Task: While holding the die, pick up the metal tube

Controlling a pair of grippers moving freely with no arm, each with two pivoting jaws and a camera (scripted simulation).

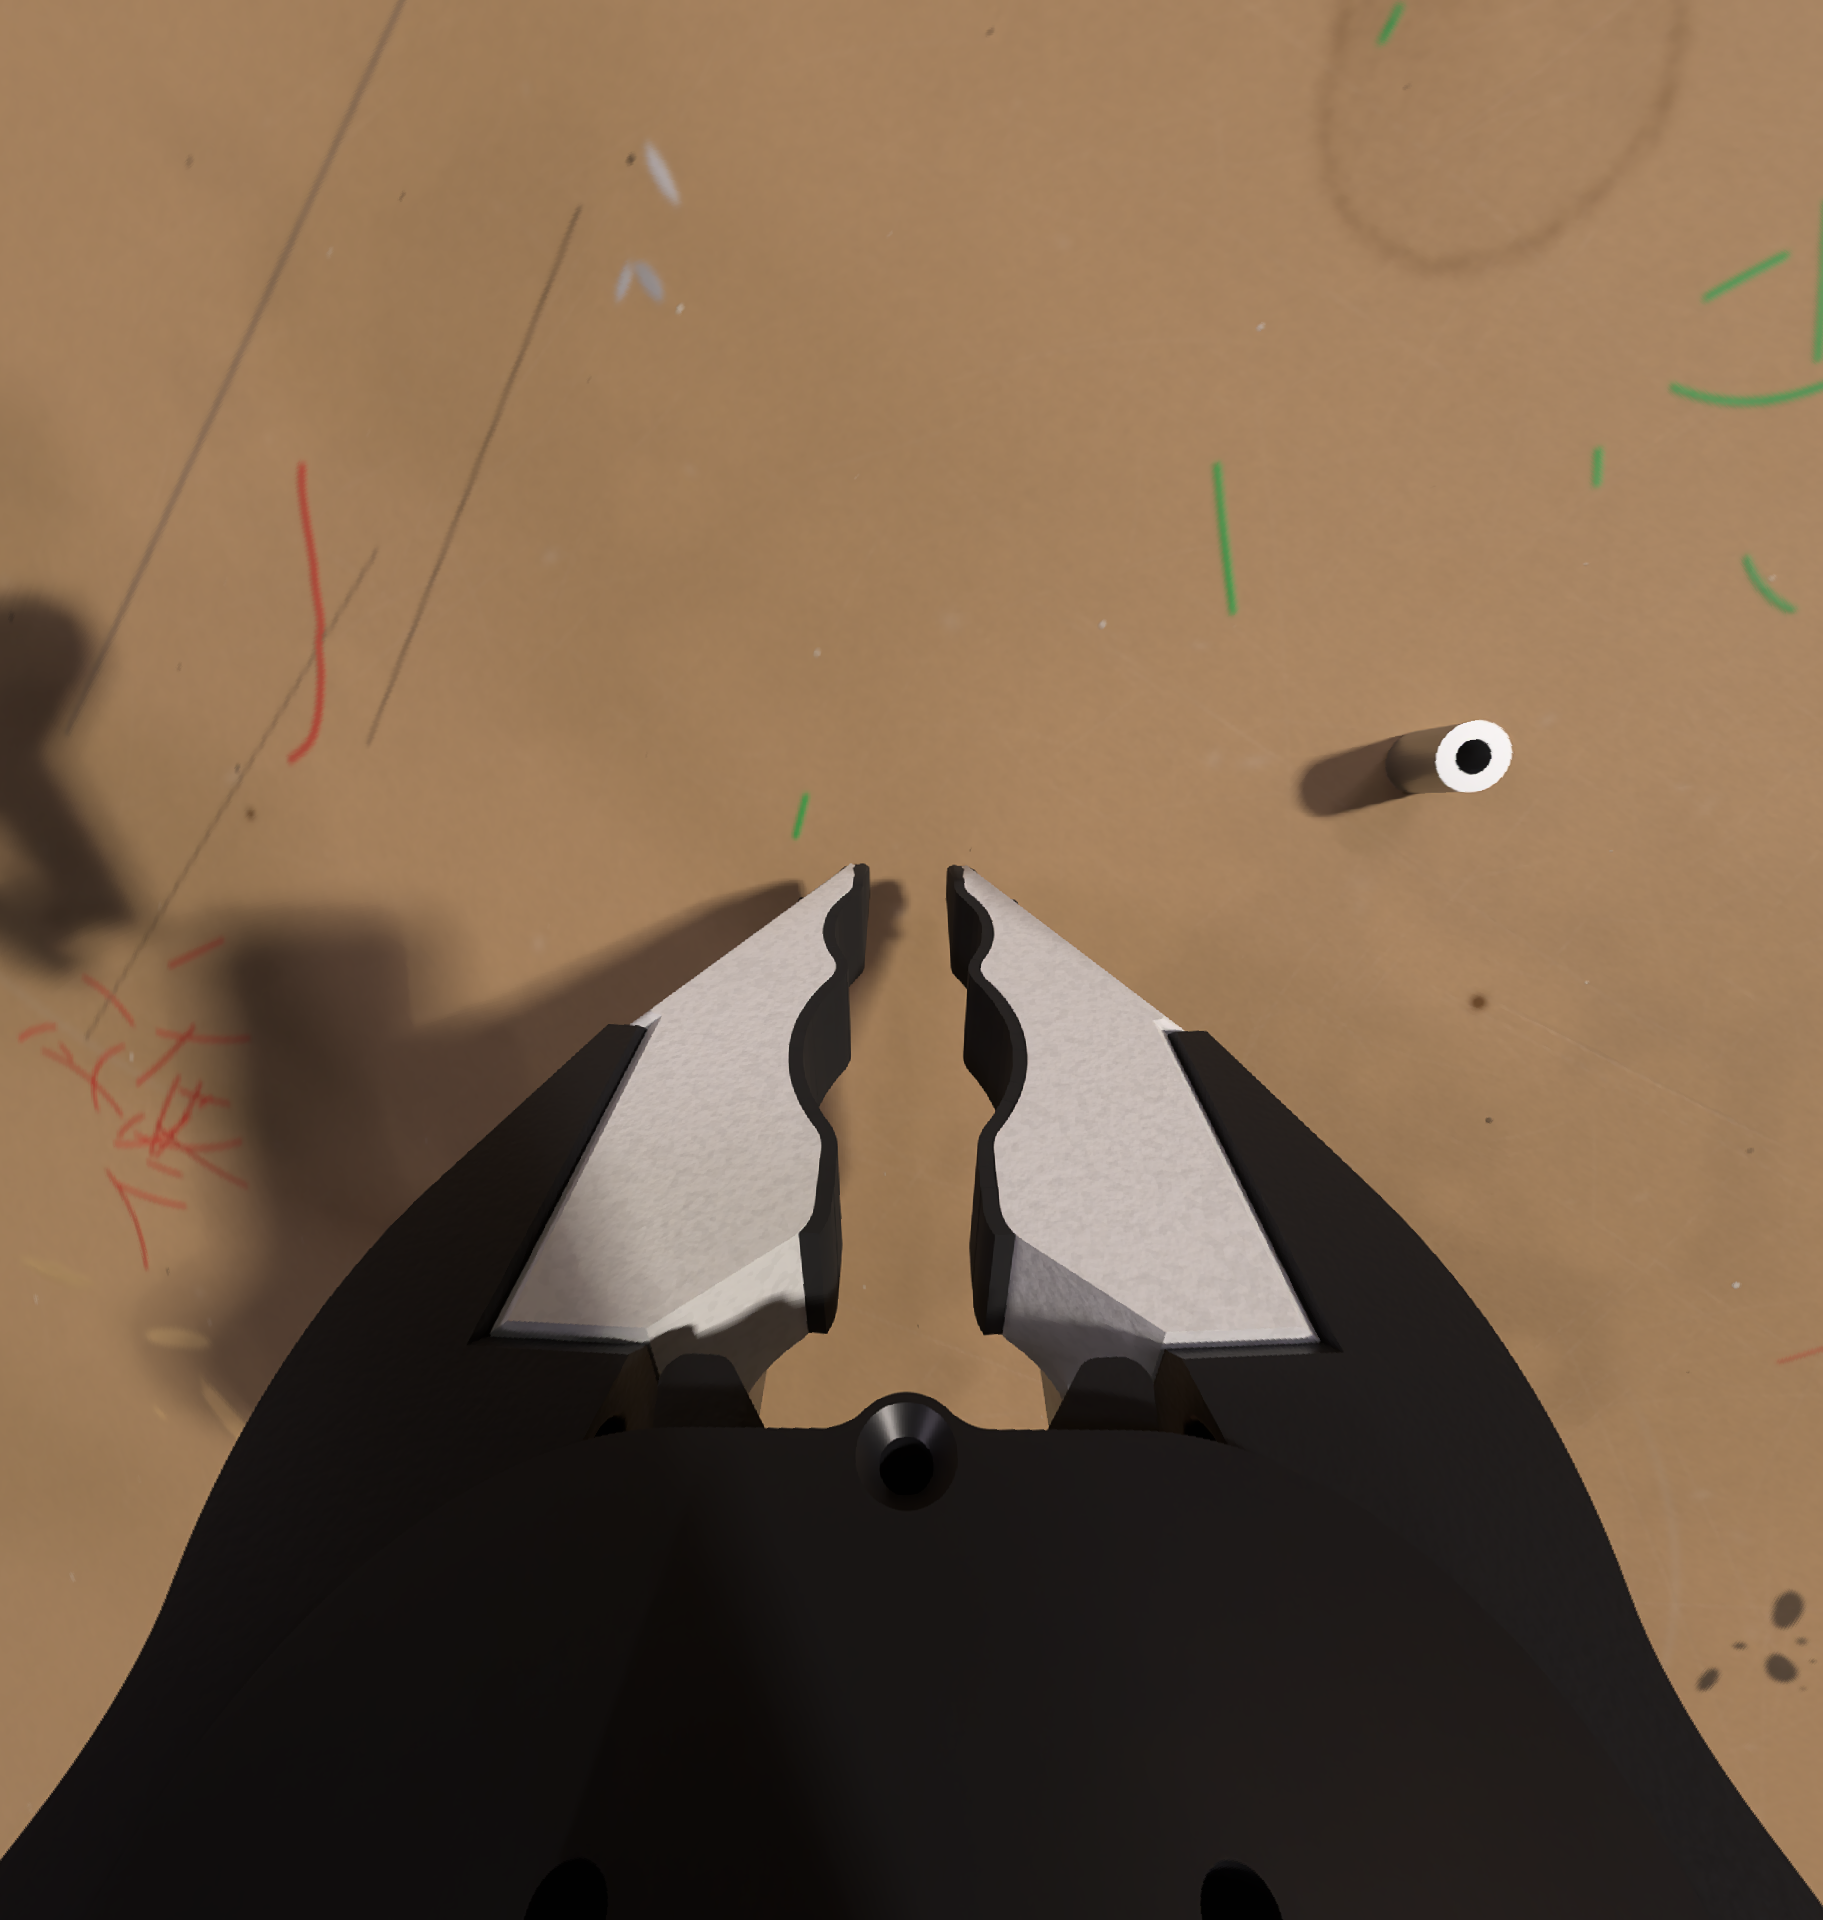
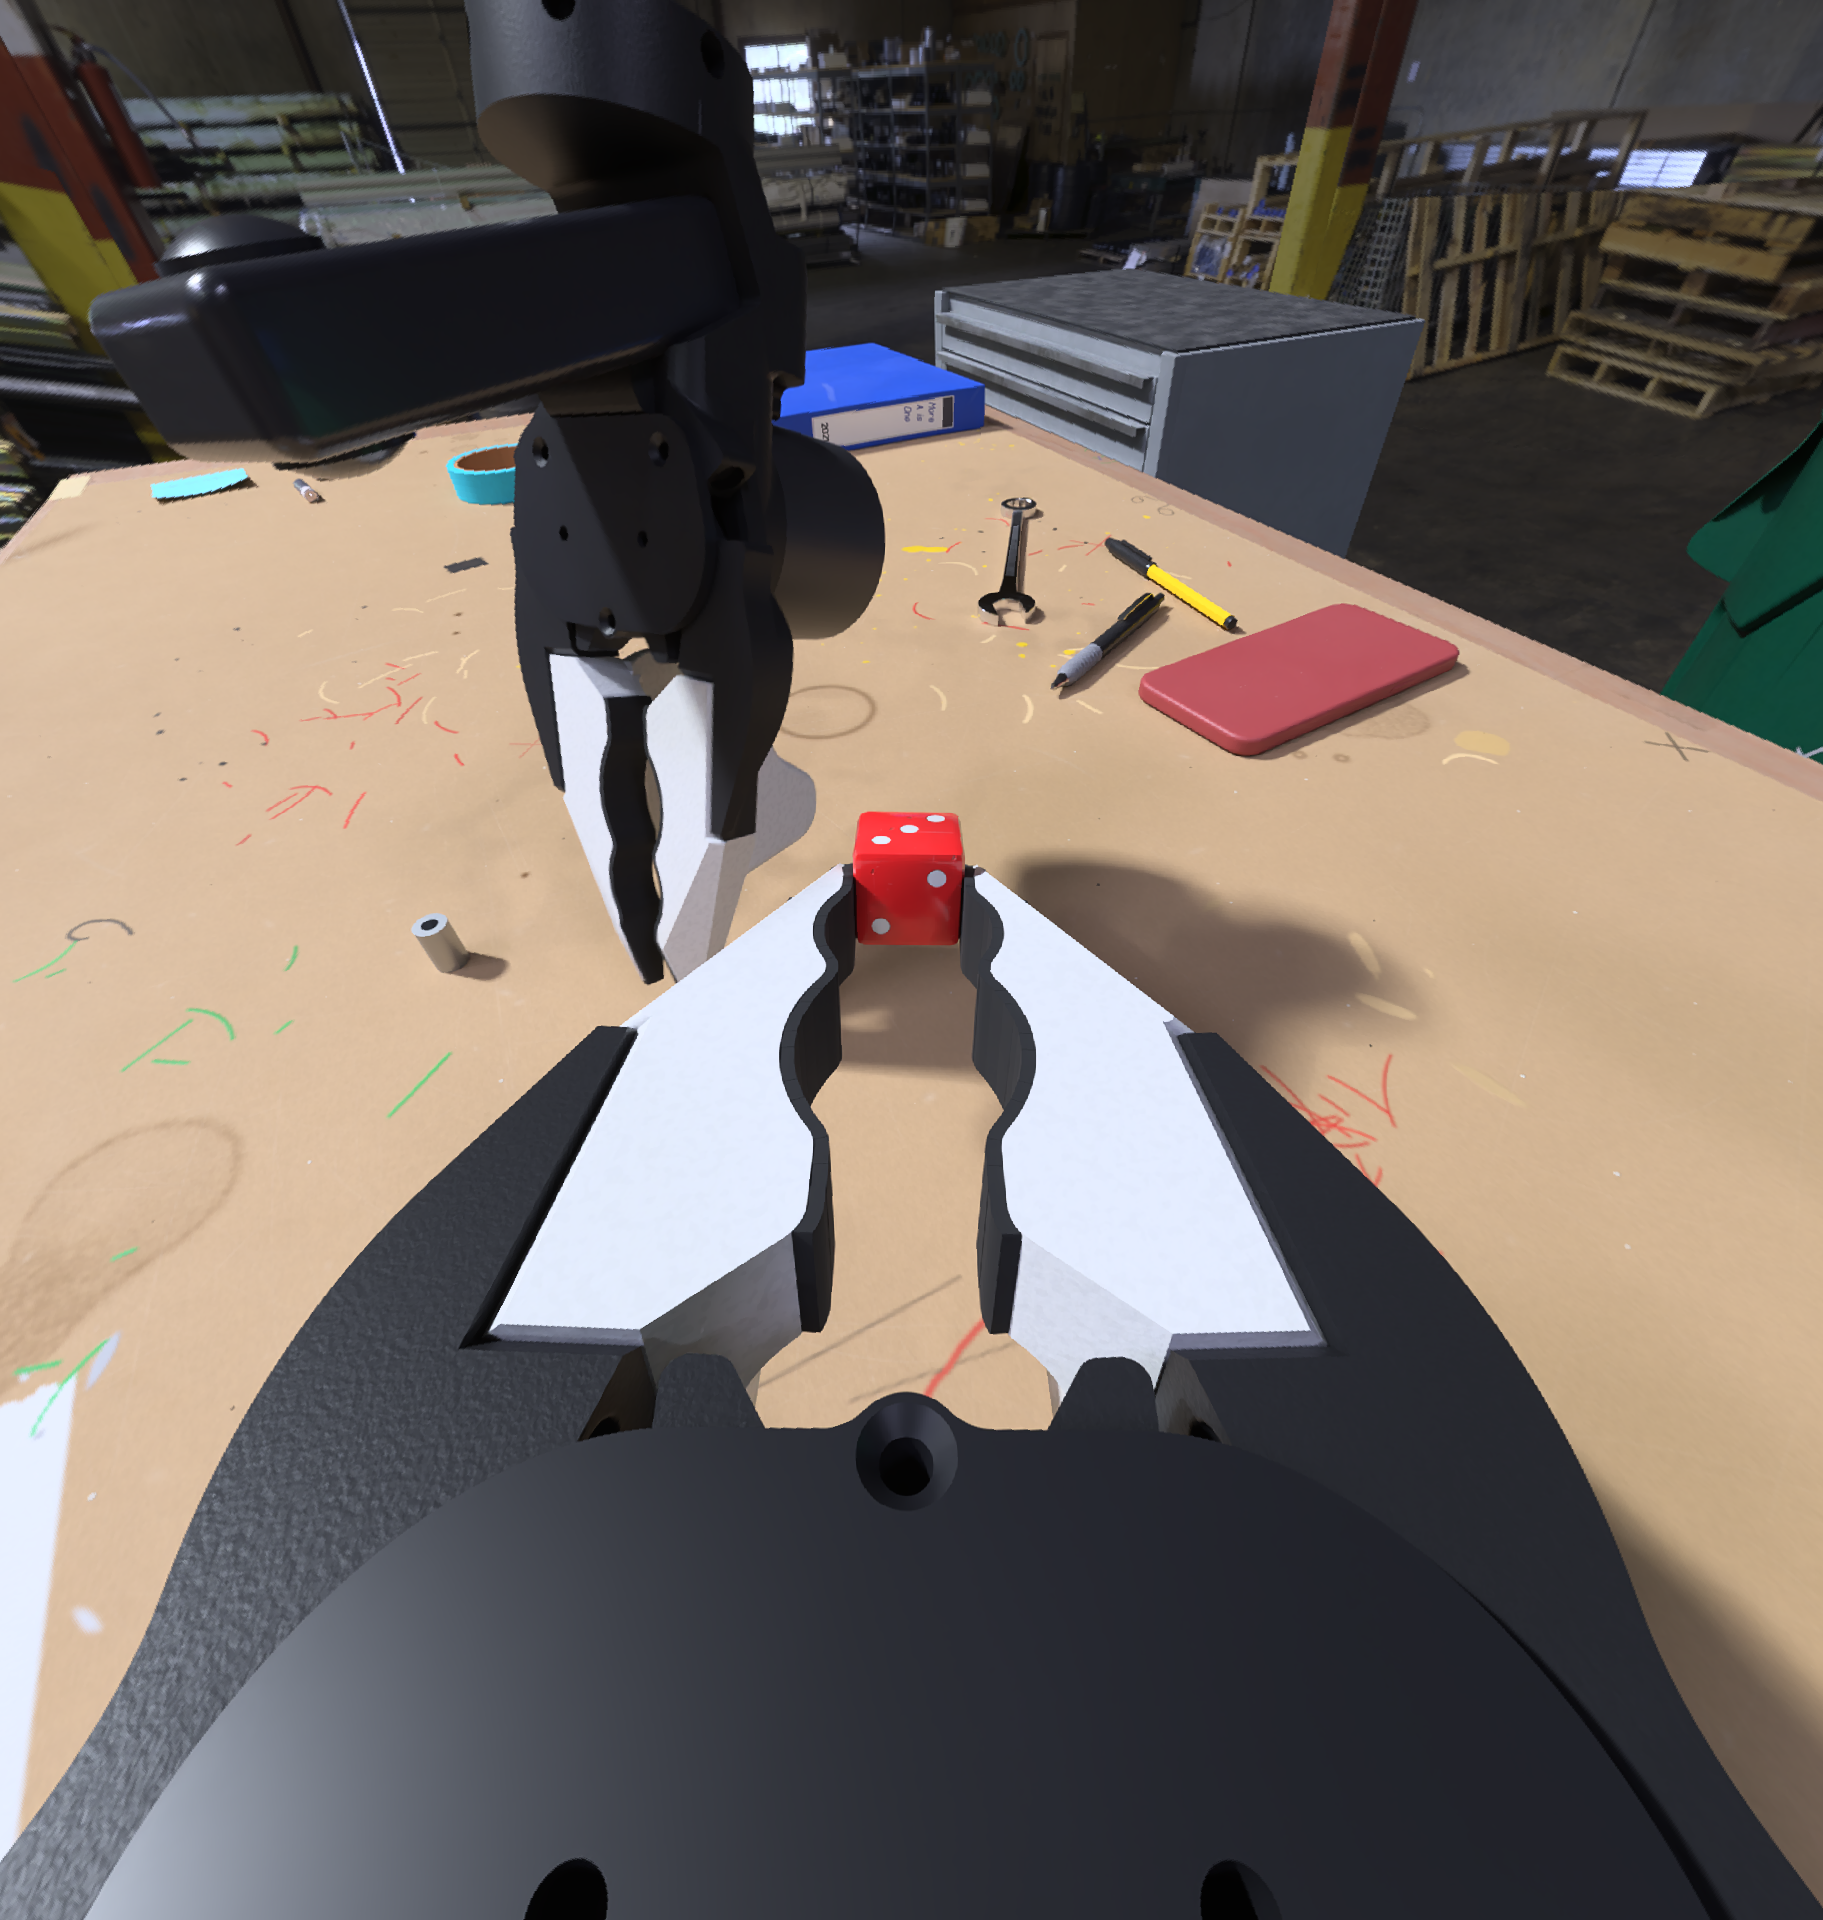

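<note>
Right gripper (image 2: 907, 883) pinches the red die (image 2: 908, 878) at its fingertips mid-bench, leaving the narrowly parted, empty left gripper (image 1: 905, 878) poised above the upright metal tube (image 1: 1447, 764) toward the bench's left edge.

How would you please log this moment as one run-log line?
right tongs: shut on red die | left tongs: empty, slightly open, above table | metal tube: upright, untouched, right of left tongs

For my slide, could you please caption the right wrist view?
Right hand-held gripper holds the die; left one hovers beside the tube.
</note>
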